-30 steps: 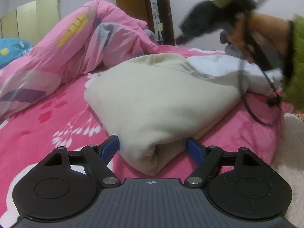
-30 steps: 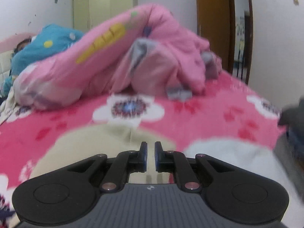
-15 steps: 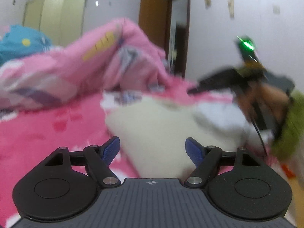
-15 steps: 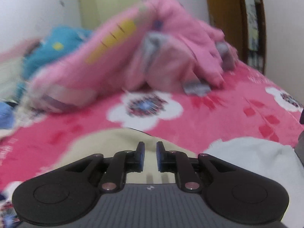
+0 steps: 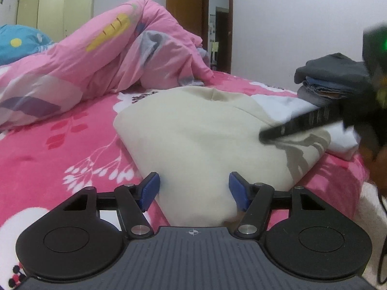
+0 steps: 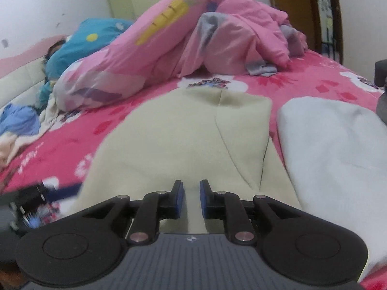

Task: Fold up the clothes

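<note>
On a bed (image 5: 60, 145) spread with a bright pink floral cover, a folded cream garment (image 5: 205, 130) lies near the front edge, its near corner reaching toward the camera in the left wrist view. The left gripper (image 5: 193, 189) straddles that corner, its blue pads (image 5: 150, 188) standing on either side of the cloth with the jaws closing; the left pad sits right at the fabric's edge, but whether either pad presses on it cannot be told. The right gripper (image 6: 191, 198), seen from its own camera, sits low over the same garment (image 6: 183, 140) with its jaws narrowly parted and opening, cream cloth showing in the slim gap between the pads (image 6: 179, 199). In the left wrist view that right gripper (image 5: 273, 134) appears as a blurred dark shape reaching in from the right over the garment's far side. Just beside the cream piece, toward the bed's right edge, lies a folded white garment (image 6: 338, 149), and past it a small stack of dark folded clothes (image 5: 331, 77). A rumpled pink duvet (image 5: 108, 60) with a carrot print is heaped across the far side of the bed, and a blue pillow (image 6: 94, 38) rests at the far left corner.
</note>
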### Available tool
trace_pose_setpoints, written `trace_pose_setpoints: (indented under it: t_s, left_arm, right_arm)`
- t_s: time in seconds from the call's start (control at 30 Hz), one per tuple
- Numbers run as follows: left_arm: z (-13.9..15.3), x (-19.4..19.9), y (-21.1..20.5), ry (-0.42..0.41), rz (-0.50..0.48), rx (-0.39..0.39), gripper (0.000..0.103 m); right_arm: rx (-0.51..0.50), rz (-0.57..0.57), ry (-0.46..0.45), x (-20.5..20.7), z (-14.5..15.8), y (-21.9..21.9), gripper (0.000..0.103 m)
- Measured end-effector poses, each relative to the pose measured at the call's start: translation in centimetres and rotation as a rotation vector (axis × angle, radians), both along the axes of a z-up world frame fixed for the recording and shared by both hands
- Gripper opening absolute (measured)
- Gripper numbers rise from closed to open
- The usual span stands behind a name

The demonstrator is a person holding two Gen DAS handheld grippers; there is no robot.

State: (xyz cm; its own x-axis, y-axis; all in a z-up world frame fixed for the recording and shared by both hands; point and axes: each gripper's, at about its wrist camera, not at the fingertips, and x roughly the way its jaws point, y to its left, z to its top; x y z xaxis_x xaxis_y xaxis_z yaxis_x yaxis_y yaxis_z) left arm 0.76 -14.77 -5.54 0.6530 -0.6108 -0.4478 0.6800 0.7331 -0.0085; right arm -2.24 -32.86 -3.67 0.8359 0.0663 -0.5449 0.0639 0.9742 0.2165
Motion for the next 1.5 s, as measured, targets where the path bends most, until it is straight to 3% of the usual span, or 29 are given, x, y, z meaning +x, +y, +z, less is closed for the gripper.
trace_pose_setpoints:
  t_s: [0.07, 0.13, 0.2, 0.27, 0.37, 0.53, 0.77, 0.83, 0.93, 1.1, 1.2, 1.3, 1.43, 1.47, 1.5]
  left_arm:
    - [-0.2, -0.1, -0.1, -0.010, 0.008, -0.002, 0.064]
    - [-0.2, -0.1, -0.1, -0.006, 0.015, -0.012, 0.064]
    - [-0.4, -0.1, -0.2, 0.004, 0.017, -0.012, 0.067]
    - [-0.5, -0.3, -0.1, -0.008, 0.023, -0.009, 0.068]
    - [-0.3, -0.5, -0.2, -0.014, 0.035, -0.001, 0.068]
    - [0.5, -0.5, -0.3, -0.021, 0.046, 0.013, 0.071]
    - [4.3, -0.4, -1.2, -0.195, 0.027, -0.017, 0.071]
    - [4.5, 1.3, -2.5, -0.166, 0.036, 0.007, 0.070]
    - [2.4, 4.6, -3.6, 0.025, 0.040, 0.022, 0.061]
    - [0.5, 3.1, -3.9, -0.056, 0.037, 0.065, 0.063]
    - [0.5, 3.5, -3.5, -0.033, 0.035, 0.042, 0.064]
    - [0.2, 3.7, -3.4, -0.033, 0.029, 0.027, 0.064]
    - [0.0, 4.0, -3.4, -0.022, 0.026, 0.014, 0.064]
    - [-0.1, 4.1, -3.4, -0.016, 0.025, 0.011, 0.064]
    - [-0.3, 4.1, -3.4, -0.017, 0.025, 0.012, 0.064]
  right_arm:
    - [-0.017, 0.041, -0.090, -1.1, 1.4, 1.0, 0.020]
    - [-0.062, 0.074, -0.118, -1.9, 1.1, 2.2, 0.020]
    - [-0.065, 0.065, -0.060, -1.6, -1.5, 2.7, 0.017]
    - [-0.034, 0.034, -0.103, -2.2, -4.5, 2.7, 0.017]
    - [0.036, -0.001, -0.092, -1.9, -4.4, 2.2, 0.017]
    - [0.021, 0.006, -0.100, -2.2, -4.5, 2.0, 0.017]
    - [0.040, 0.003, -0.100, -2.0, -5.2, 2.1, 0.017]
    - [0.041, 0.000, -0.098, -2.1, -5.1, 2.2, 0.017]
    - [0.044, -0.008, -0.098, -2.3, -5.0, 2.3, 0.017]
    - [0.053, 0.010, -0.073, -2.4, -4.5, 2.1, 0.018]
    - [0.036, 0.036, -0.026, -1.1, -2.3, 1.6, 0.019]
    - [-0.039, 0.023, -0.106, -0.5, 0.8, 1.5, 0.019]
    - [-0.077, -0.018, 0.014, 2.8, -0.5, 0.8, 0.019]
    - [-0.086, -0.010, 0.071, 3.7, -2.1, 0.6, 0.020]
    - [-0.087, -0.001, 0.063, 3.7, -3.6, 0.6, 0.020]
